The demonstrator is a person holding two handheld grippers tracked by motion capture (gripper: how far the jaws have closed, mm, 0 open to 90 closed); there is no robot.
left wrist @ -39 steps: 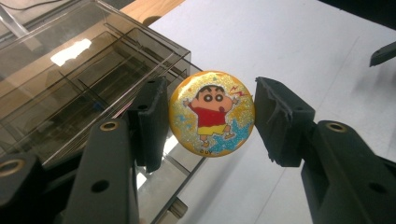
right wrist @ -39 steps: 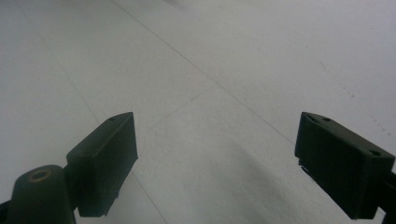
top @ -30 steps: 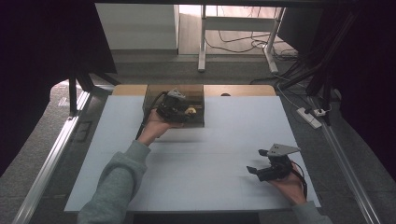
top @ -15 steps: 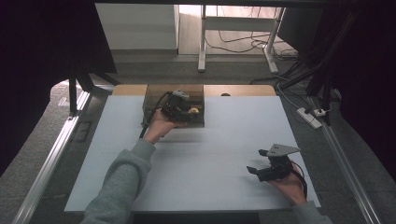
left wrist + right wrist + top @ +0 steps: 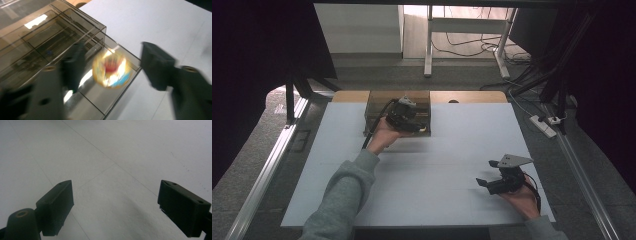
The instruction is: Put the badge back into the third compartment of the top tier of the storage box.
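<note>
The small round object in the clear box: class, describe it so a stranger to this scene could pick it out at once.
Start at the white table and go to its far edge, where a smoky clear plastic box with compartments sits. In its front corner compartment, between the open left claw, is a small round yellowish object with red and blue markings. It is the box's sole colourful item; blur hides its details.

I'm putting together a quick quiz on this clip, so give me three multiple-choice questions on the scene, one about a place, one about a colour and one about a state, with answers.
1. Where is the clear box?
A. at the table's far edge
B. at the near right corner
C. on the floor

2. What colour is the table top?
A. green
B. white
C. red

3. How do the right tongs stand?
A. shut on a ball
B. shut, empty
C. open, empty

Answers:
1 A, the high view shows it at the far side, with the left tongs over it.
2 B, the surface is plain white.
3 C, the jaws stand wide apart with bare table between them.
</note>
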